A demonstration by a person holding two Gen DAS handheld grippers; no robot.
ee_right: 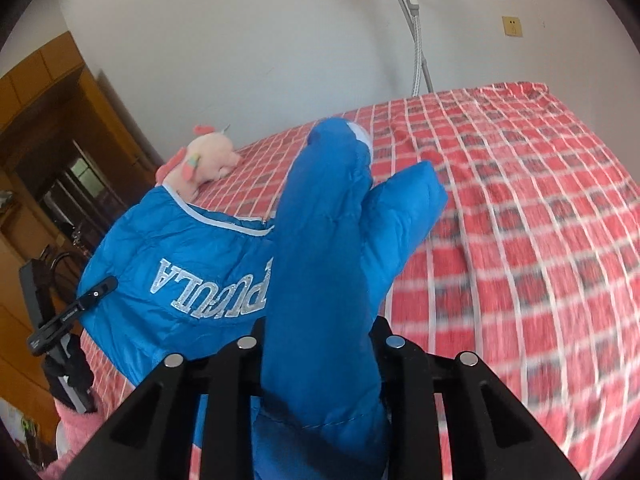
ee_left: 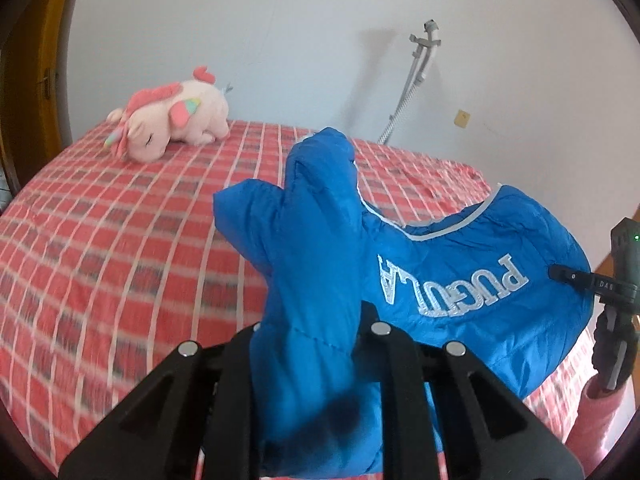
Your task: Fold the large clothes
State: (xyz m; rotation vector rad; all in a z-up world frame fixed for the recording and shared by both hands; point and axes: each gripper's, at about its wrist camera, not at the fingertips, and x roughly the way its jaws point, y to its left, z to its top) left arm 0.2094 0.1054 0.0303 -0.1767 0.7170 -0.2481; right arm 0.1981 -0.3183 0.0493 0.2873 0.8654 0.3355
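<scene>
A blue padded jacket (ee_left: 460,280) with silver "PUGULA" lettering hangs in the air above a red checked bed (ee_left: 120,240). My left gripper (ee_left: 308,336) is shut on a bunched fold of the jacket, which sticks up between its fingers. My right gripper (ee_right: 320,344) is shut on another fold of the same jacket (ee_right: 180,248), also lifted above the bed (ee_right: 520,220). The other gripper shows at the right edge of the left wrist view (ee_left: 616,280) and at the left of the right wrist view (ee_right: 68,316). The fingertips are hidden by cloth.
A pink plush unicorn (ee_left: 172,120) lies at the far side of the bed by the white wall; it also shows in the right wrist view (ee_right: 200,160). A grey flexible stand (ee_left: 416,80) leans at the wall. A wooden wardrobe (ee_right: 48,140) stands beside the bed.
</scene>
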